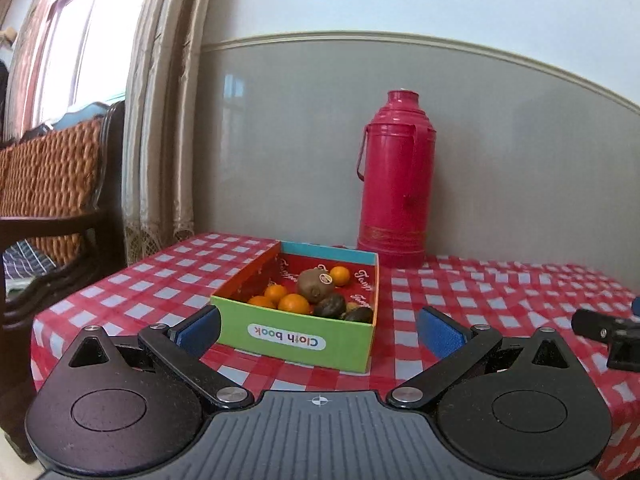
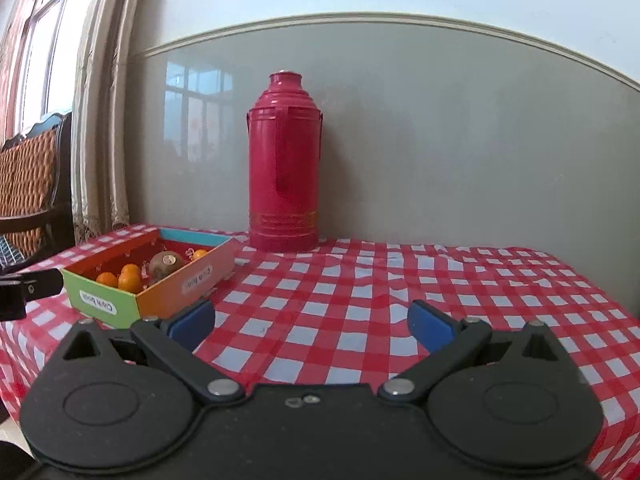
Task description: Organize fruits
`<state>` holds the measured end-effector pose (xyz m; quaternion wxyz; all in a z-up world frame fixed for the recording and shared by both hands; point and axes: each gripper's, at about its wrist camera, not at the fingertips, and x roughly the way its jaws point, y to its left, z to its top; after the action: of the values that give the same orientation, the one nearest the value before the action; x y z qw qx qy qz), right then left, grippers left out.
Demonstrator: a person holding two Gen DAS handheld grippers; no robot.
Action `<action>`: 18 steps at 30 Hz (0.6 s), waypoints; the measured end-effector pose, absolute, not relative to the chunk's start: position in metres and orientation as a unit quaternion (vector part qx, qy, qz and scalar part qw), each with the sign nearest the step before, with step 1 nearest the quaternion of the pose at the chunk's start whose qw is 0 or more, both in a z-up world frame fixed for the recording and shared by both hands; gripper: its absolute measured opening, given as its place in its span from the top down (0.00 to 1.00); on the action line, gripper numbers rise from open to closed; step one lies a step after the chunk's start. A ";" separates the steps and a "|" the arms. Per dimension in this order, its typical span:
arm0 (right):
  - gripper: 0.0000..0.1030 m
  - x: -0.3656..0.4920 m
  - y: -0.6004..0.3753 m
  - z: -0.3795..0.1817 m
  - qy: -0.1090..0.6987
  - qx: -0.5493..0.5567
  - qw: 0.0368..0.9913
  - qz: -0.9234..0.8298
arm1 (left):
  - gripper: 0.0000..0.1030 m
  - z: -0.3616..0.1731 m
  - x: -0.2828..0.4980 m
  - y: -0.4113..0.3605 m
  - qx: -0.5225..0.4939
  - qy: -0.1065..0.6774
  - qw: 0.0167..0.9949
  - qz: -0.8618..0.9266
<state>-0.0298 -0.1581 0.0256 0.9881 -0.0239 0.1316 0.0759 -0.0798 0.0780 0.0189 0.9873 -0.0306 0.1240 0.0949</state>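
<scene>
A colourful "Cloth book" cardboard box (image 1: 294, 340) stands on the red-checked tablecloth (image 1: 460, 292). It holds several oranges (image 1: 294, 303), a brown kiwi (image 1: 316, 284) with a sticker and dark fruits (image 1: 330, 306). My left gripper (image 1: 320, 330) is open and empty, its blue pads (image 1: 440, 334) either side of the box's near wall. In the right wrist view the box (image 2: 152, 286) sits at the left, with oranges (image 2: 130, 276) and the kiwi (image 2: 164, 264) showing. My right gripper (image 2: 312, 322) is open and empty over bare cloth, right of the box.
A tall pink thermos (image 1: 394, 184) stands behind the box against the grey wall; it also shows in the right wrist view (image 2: 284, 164). A wicker chair (image 1: 52, 172) and curtain (image 1: 160, 120) are at the left. The table's edge falls off on the left and right.
</scene>
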 end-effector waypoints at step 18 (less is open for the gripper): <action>0.05 -0.030 -0.152 0.024 0.121 -0.038 0.990 0.062 | 0.00 0.017 -0.077 0.074 -0.012 0.133 0.987 0.094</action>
<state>-0.0300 -0.1518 0.0245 0.9900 -0.0377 0.1209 0.0623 -0.0768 0.0740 0.0169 0.9865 -0.0123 0.1335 0.0940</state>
